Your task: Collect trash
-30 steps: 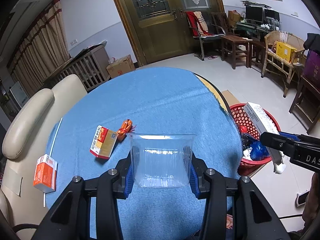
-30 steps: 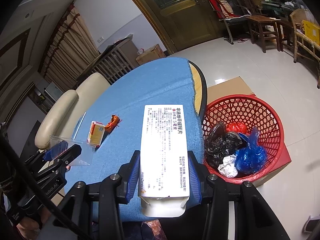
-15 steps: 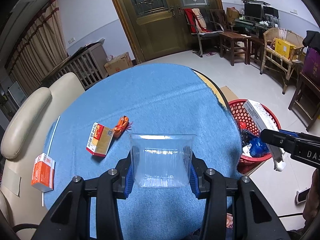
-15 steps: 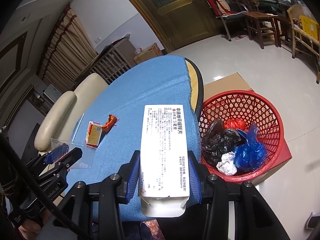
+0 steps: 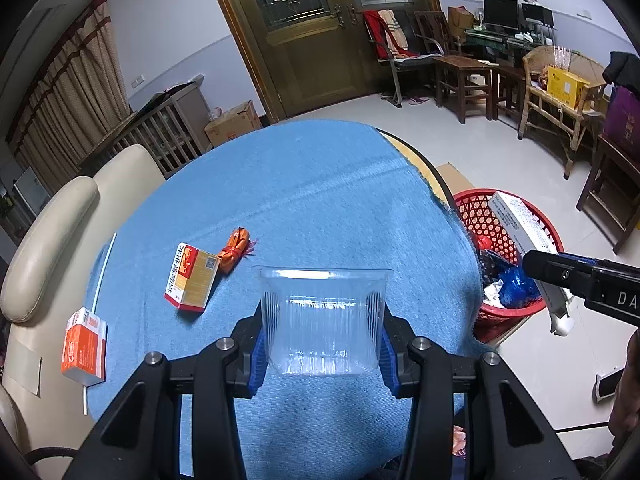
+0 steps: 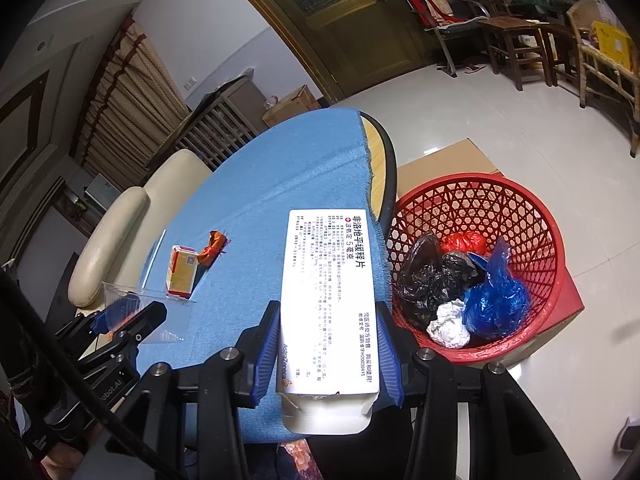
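My left gripper (image 5: 323, 344) is shut on a clear plastic tub (image 5: 324, 316), held above the blue-clothed round table (image 5: 304, 200). My right gripper (image 6: 328, 344) is shut on a long white medicine box (image 6: 328, 288) at the table's right edge, beside the red mesh basket (image 6: 532, 216) on the floor. The basket (image 5: 476, 204) holds black, blue, red and white bagged trash. On the cloth lie a yellow-red carton (image 5: 191, 278), an orange wrapper (image 5: 235, 244) and, at the left edge, an orange-white carton (image 5: 84, 346).
A cream chair (image 5: 48, 240) stands left of the table. A cardboard sheet (image 6: 448, 160) lies under the basket. Wooden chairs and a stool (image 5: 464, 76) stand by the far wall near the door (image 5: 312, 32). A white straw (image 5: 102, 268) rests on the cloth.
Both views have drifted slightly, so the table items sit a little lower and farther left; both grips hold unchanged.
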{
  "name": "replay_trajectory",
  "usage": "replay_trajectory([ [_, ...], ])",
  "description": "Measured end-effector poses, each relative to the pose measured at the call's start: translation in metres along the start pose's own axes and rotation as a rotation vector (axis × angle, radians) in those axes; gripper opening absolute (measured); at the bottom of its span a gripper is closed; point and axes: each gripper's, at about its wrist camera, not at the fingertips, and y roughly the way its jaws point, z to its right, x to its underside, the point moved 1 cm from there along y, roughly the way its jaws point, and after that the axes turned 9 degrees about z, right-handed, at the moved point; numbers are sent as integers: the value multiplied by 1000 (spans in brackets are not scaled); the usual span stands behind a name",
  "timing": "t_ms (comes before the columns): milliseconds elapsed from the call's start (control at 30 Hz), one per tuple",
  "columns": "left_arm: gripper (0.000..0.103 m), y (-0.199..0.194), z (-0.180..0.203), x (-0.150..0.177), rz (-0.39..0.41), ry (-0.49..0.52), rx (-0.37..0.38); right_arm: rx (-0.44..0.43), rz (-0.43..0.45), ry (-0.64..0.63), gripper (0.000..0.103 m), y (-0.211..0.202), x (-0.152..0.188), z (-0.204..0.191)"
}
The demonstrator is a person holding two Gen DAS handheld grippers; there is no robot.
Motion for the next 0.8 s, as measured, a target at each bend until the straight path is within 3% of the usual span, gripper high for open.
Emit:
replay_trajectory([
  [567,47,10,31,-8,-12,75,29,19,2,65,48,-1,-2,35],
  [800,47,17,51,-16,-21,92,87,56,17,110,48,-7,-5,61],
])
